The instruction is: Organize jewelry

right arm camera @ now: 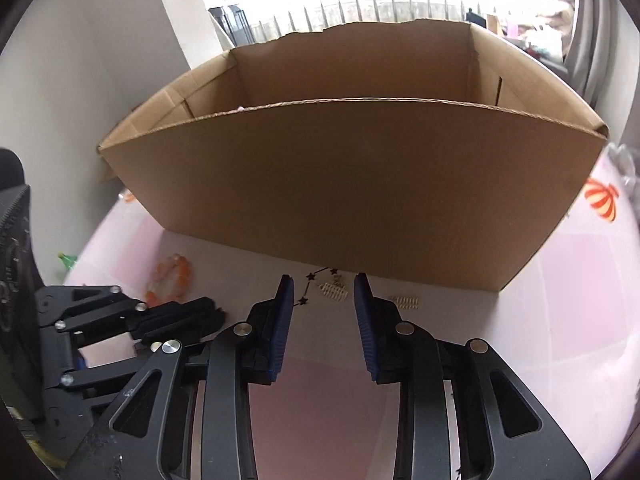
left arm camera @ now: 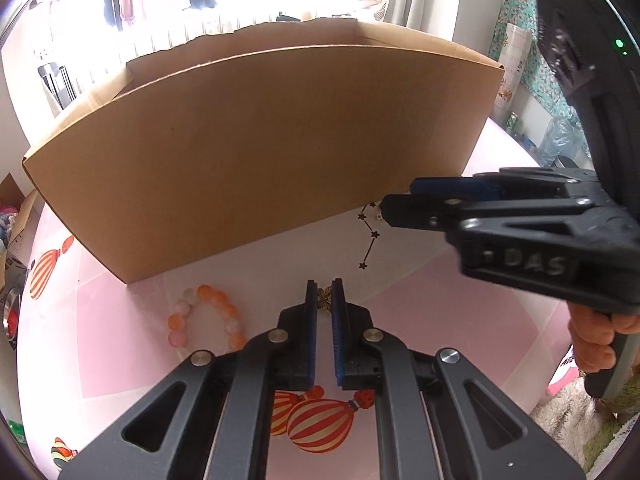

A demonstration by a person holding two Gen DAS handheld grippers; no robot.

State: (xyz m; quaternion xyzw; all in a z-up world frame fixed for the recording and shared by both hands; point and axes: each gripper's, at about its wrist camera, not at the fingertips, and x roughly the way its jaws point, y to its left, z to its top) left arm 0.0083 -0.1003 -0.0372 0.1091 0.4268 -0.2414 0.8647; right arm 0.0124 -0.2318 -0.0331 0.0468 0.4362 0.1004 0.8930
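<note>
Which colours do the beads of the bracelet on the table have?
Orange, pale pink and white beads. The bracelet shows best in the left wrist view, lying on the table before the cardboard box.

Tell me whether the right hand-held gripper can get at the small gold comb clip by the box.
Probably yes. The right hand-held gripper stands open just short of the gold comb clip, nothing between them. The cardboard box close behind leaves little room.

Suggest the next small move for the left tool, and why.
Probably lift the left tool and carry it over the cardboard box rim. Its fingers already pinch a small gold butterfly piece, and the box stands open just behind. The right tool is open above a small gold comb, not gripping it.
</note>
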